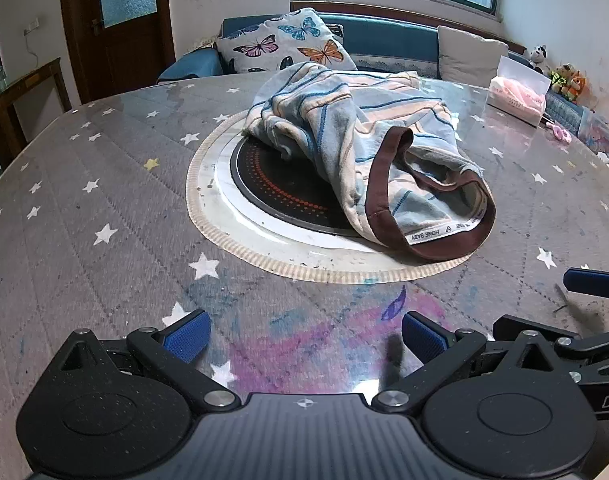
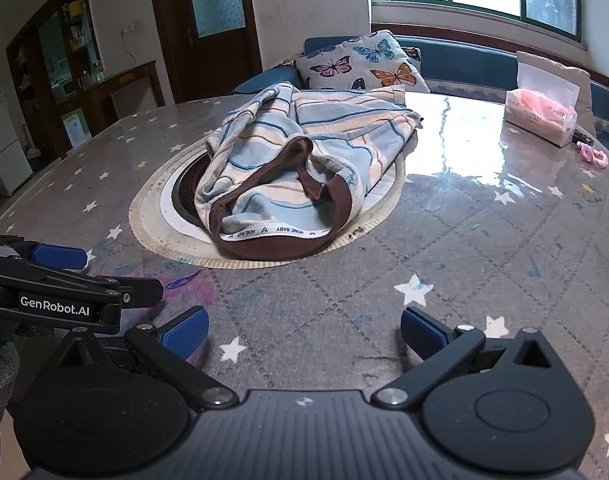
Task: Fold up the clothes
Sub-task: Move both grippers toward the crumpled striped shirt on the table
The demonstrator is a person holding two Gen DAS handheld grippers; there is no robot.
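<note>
While nothing is folded yet, judging task as at the very start: crumpled blue-and-cream striped garment with brown waistband (image 1: pixel 368 148) lying in a heap on the round black hob plate with cream woven ring (image 1: pixel 264 200) at the middle of the grey star-print tabletop under clear plastic (image 1: pixel 84 200). Waistband opening facing the cameras, white label tape showing inside, fabric bunched and twisted behind it. Looking like small striped trousers or shorts, but not telling which from here. Everything remaining: spreading flat, smoothing, folding.

Left gripper (image 1: pixel 304 336) hovering over bare tabletop just short of the woven ring, blue pads spread wide, nothing between them, touching nothing. Right gripper (image 2: pixel 304 332) sitting likewise, jaws fully apart, empty, garment well ahead of it and slightly left in its view. Both tilting down toward the tabletop, side by side; left gripper's finger showing at the left edge of the right wrist view.

Likely needing each gripper on one side of the waistband next to pull the heap open. Risk: fabric dragging across the hob plate instead of spreading.

Pink tissue pack in clear plastic (image 2: pixel 540 116) resting at the far right tabletop edge, well clear of the work.
</note>
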